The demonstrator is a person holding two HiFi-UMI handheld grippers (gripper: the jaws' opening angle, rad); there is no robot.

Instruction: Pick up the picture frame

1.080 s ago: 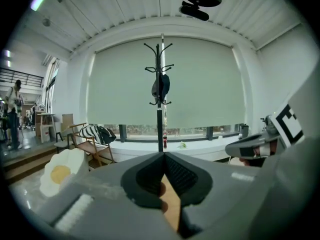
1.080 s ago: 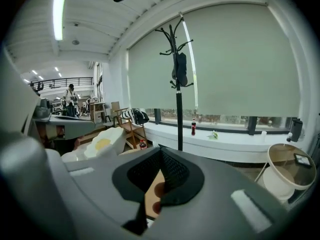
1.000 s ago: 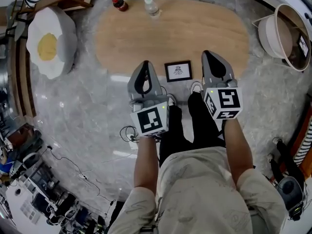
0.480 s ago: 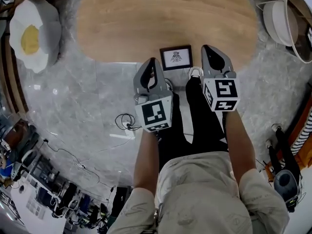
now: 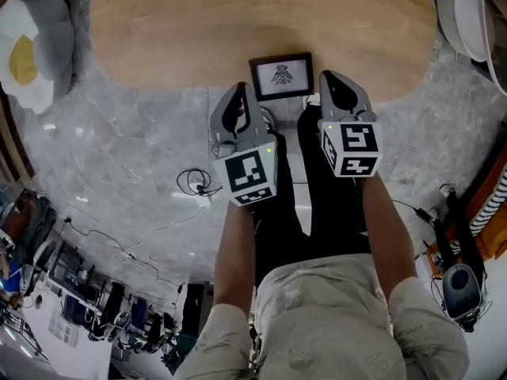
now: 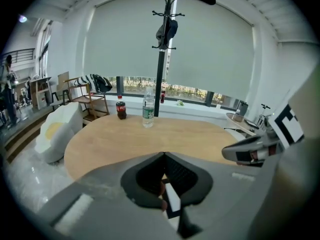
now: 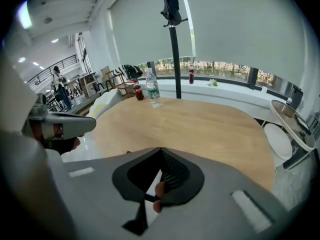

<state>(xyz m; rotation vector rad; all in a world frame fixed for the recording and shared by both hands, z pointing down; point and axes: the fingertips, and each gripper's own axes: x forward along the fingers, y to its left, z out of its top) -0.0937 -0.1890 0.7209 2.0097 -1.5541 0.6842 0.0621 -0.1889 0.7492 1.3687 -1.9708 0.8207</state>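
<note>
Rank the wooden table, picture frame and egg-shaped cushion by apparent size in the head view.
Largest: wooden table.
Next: egg-shaped cushion, though the picture edge crops it.
Smallest: picture frame.

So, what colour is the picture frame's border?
The picture frame has a black border; the head view shows it best.

The picture frame is carrying a print too small to read (dark figure); the table is overrunning the top edge.
</note>
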